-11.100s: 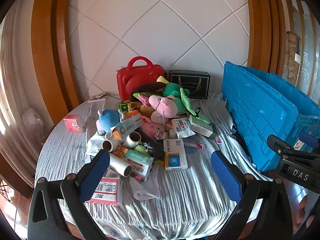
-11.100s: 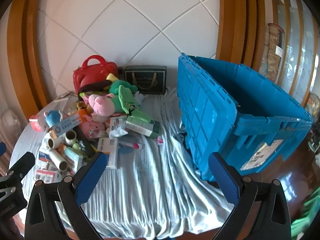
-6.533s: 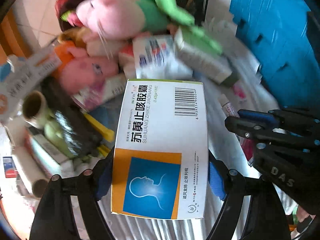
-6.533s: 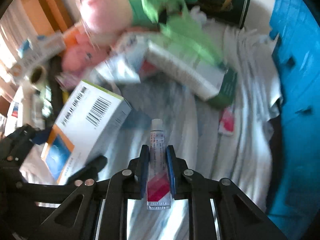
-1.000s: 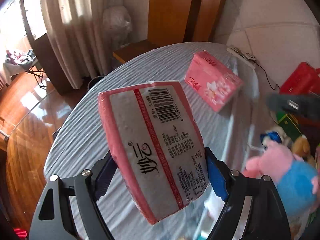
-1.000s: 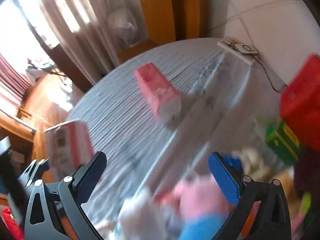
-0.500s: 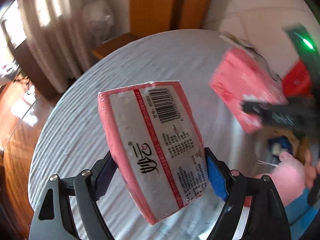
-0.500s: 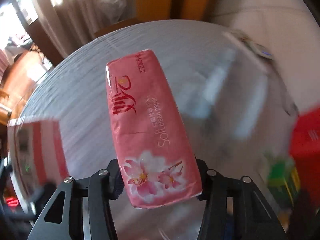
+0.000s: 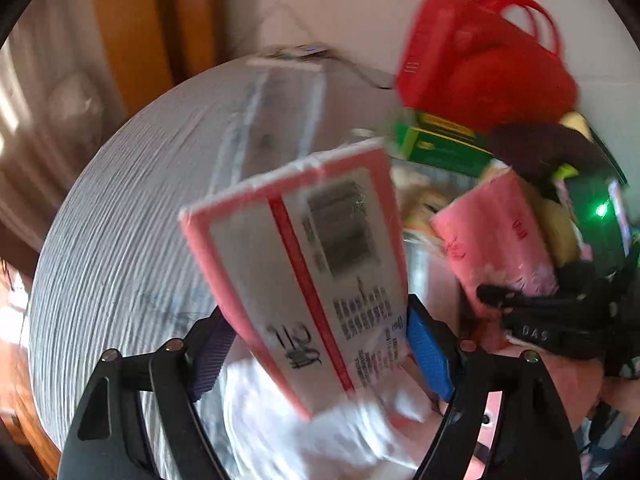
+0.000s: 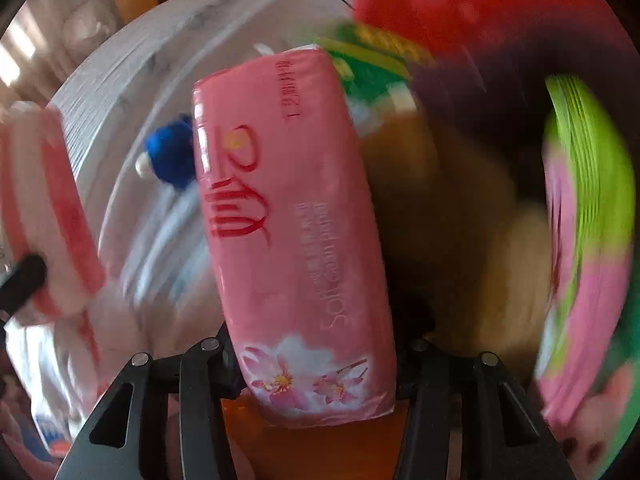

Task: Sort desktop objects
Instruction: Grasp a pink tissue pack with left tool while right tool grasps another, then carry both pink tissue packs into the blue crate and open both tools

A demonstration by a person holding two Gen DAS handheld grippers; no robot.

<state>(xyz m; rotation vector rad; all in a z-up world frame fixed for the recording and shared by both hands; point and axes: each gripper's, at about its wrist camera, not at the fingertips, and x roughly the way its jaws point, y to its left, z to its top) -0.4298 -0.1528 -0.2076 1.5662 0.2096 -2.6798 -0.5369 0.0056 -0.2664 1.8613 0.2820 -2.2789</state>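
My left gripper (image 9: pixel 316 352) is shut on a tissue pack with a white barcode side and pink edges (image 9: pixel 304 276), held above the round table. My right gripper (image 10: pixel 316 360) is shut on a pink tissue pack printed with flowers (image 10: pixel 292 240). That pack and the right gripper also show in the left wrist view (image 9: pixel 496 240), to the right of my pack. The left pack shows at the left edge of the right wrist view (image 10: pixel 44 220). Both views are blurred by motion.
A grey striped cloth covers the table (image 9: pixel 120 240). A red case (image 9: pixel 480 60), a green box (image 9: pixel 440 148) and plush toys (image 10: pixel 580 280) are piled at the right. Wooden wall panels (image 9: pixel 132 32) stand behind.
Both grippers have swung right with their tissue packs, from the table's bare left side toward the pile with the red case. The right pack has left the table.
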